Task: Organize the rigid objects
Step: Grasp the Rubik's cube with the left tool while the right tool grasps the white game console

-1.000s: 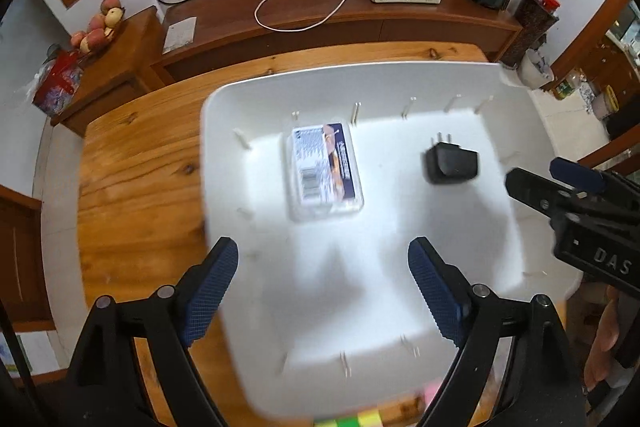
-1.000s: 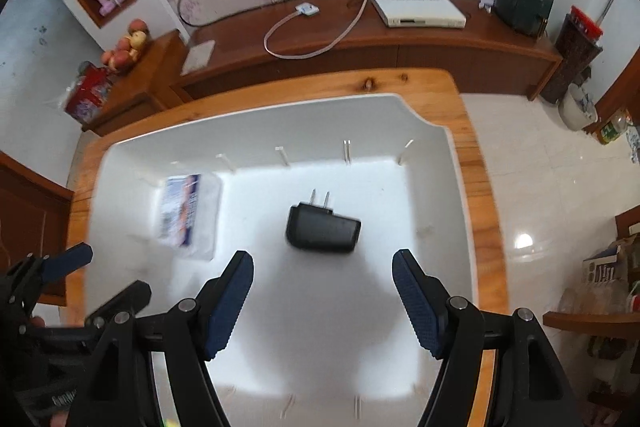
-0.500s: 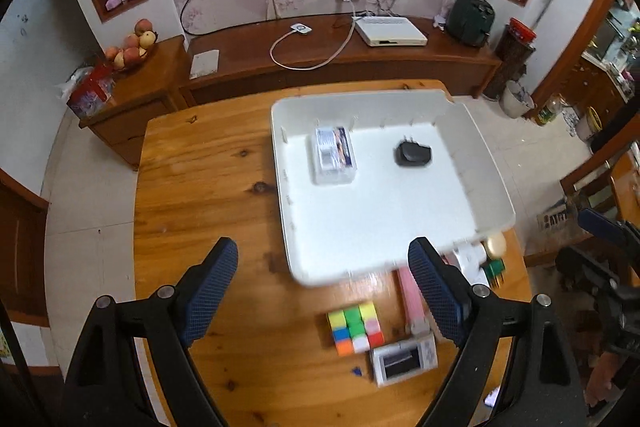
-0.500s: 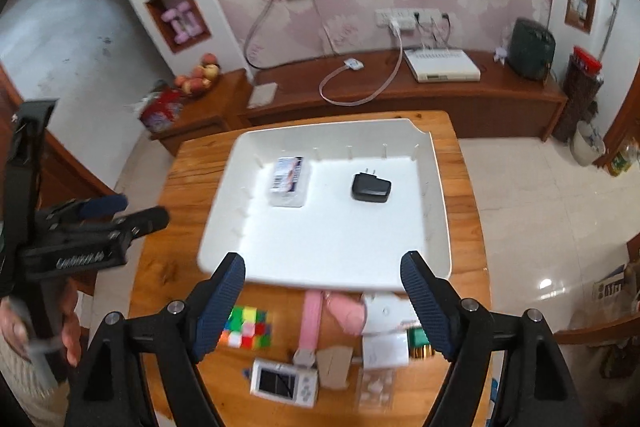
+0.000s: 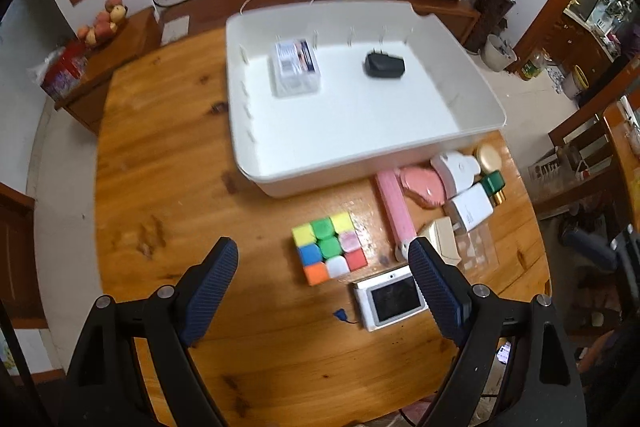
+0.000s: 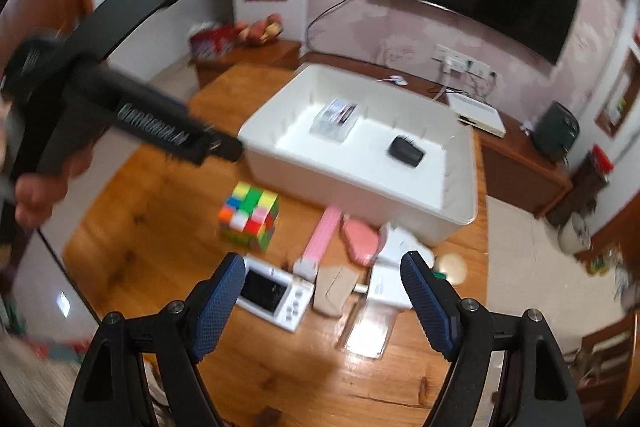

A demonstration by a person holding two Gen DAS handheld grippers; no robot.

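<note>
Both grippers pulled back, fingers apart; white tray (image 5: 360, 163) holds black charger (image 5: 384, 65).

Bright indoor light, motion blur, fisheye-bent edges, tabletop glare.

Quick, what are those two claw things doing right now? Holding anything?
Left gripper: open, holding nothing, above the table.
Right gripper: open, holding nothing.

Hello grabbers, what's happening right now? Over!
Left gripper open, empty. Right gripper open, empty. Colourful puzzle cube outside white plastic bin. Path clear.
</note>
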